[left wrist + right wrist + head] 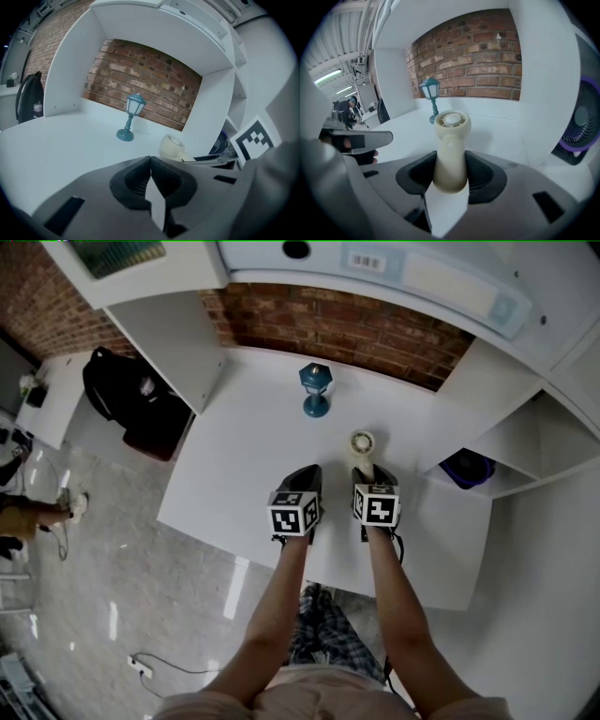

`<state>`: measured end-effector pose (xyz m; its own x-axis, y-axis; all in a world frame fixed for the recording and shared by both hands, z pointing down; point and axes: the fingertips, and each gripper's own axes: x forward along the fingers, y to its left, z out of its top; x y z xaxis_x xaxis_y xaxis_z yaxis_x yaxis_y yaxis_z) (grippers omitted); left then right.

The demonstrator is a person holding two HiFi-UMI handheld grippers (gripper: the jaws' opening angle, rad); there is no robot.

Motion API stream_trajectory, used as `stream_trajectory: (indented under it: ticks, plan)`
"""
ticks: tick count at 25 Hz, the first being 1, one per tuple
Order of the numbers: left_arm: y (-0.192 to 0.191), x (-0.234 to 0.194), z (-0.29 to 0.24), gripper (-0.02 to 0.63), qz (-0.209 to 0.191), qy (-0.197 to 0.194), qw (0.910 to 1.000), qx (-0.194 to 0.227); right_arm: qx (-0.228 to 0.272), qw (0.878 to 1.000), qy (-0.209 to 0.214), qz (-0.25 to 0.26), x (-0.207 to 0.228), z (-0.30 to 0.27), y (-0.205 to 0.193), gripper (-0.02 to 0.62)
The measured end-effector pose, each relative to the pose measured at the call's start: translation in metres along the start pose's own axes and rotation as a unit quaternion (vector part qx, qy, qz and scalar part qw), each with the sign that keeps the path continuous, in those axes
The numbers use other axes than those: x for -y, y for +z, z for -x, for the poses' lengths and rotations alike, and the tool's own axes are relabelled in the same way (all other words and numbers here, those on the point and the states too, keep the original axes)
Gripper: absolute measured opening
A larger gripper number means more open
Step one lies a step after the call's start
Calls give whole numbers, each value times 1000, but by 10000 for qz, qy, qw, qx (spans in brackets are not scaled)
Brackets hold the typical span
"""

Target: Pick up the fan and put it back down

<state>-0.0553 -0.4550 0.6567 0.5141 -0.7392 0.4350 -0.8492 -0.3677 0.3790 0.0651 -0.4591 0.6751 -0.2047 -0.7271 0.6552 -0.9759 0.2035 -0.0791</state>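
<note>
Right claw [450, 164] clenched on the handle of the cream plastic hand fan [451, 140], gripping it from both sides, with the handle's butt end sitting between the jaws. Holds the fan with its round head pointing forward and slightly up, over the right part of the white counter [244, 456]. Cannot tell whether any part of the fan touches the counter.

Left claw [150, 161] shut on nothing, tips meeting, just beside the right one and level with it in the head view.

Further back on the counter, well apart from the fan: small teal lantern-shaped lamp [315, 390], upright on its round foot, near the red brick wall [356, 329].

To the right, in a white shelf nook: dark round fan with a purple rim [581, 117].

Far left, beyond the counter's side panel: black backpack [117, 381].
</note>
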Motion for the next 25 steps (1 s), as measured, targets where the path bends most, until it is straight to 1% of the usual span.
stream_trajectory:
  ticks: [4,8,12,17,21,25]
  plan:
    - [12,2,13,28,-63,39,9999,110,522,9986,125,-4,-9,24,23,199]
    - [30,7,30,28,-52,36,9995,315,1107,9937,189,13,-18,58,50,199]
    - [51,13,49,28,-102,52,9984,558,1772,9837,288,-11,-26,100,78,199]
    - [87,29,76,28,-252,5,9953,932,2527,9670,334,-4,-34,157,110,199]
    - [112,41,91,28,-386,-21,9919,1212,2839,9583,313,39,-36,189,125,200]
    - [116,42,92,28,-365,-7,9915,1253,2872,9573,327,41,-34,193,128,200]
